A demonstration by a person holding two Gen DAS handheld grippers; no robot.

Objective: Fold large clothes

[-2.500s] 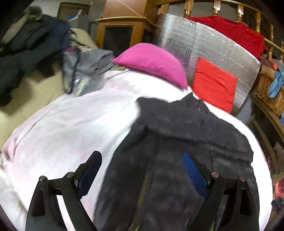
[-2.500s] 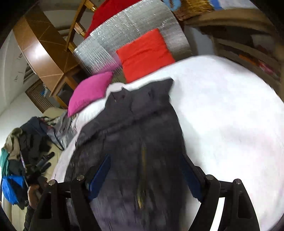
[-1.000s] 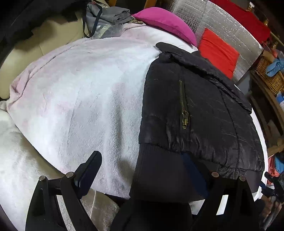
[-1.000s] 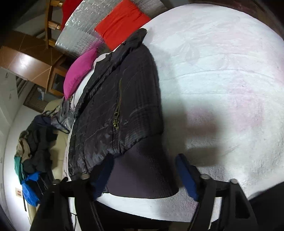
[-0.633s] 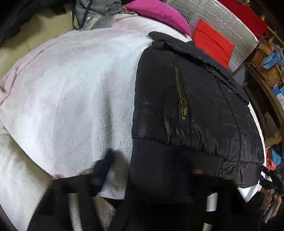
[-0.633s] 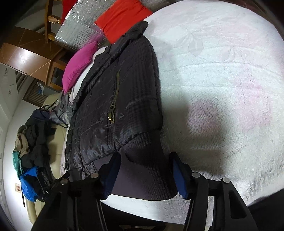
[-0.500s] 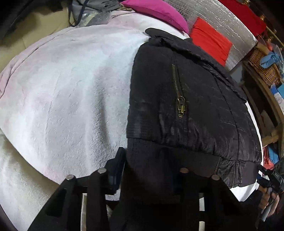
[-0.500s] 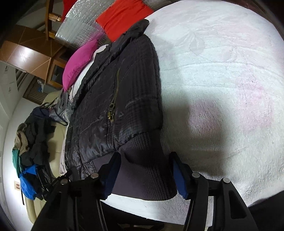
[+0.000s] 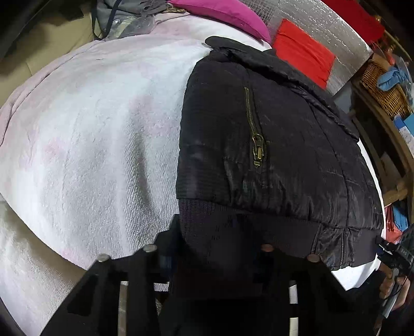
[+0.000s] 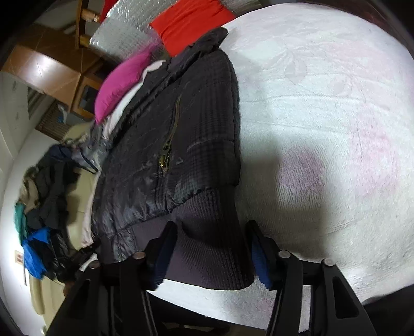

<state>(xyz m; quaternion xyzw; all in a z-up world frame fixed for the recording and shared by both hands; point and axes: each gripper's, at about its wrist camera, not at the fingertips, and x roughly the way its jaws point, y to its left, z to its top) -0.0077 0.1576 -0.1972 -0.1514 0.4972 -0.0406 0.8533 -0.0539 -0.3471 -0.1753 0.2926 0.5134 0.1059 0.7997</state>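
A black quilted jacket (image 9: pixel 271 144) with a brass zipper lies on a white bedspread (image 9: pixel 90 144), its collar toward the pillows. It also shows in the right wrist view (image 10: pixel 181 144). My left gripper (image 9: pixel 214 248) is shut on the ribbed hem (image 9: pixel 222 222) at one corner; its fingers are hidden under the dark cloth. My right gripper (image 10: pixel 209 253) has narrowed around the hem's other corner (image 10: pixel 207 232), and its blue pads (image 10: pixel 258 258) still stand apart on either side of the cloth.
A pink pillow (image 9: pixel 220 13) and a red cushion (image 9: pixel 302 51) against a silver foil board lie at the head. A wicker basket (image 9: pixel 383 82) stands on wooden shelves. Piled clothes (image 10: pixel 49 186) sit on a beige seat. The bedspread (image 10: pixel 336 129) spreads wide beside the jacket.
Both grippers dropped to the jacket's hem at the near bed edge. The left one went from open to shut on the hem. The right one's pads narrowed around the hem.
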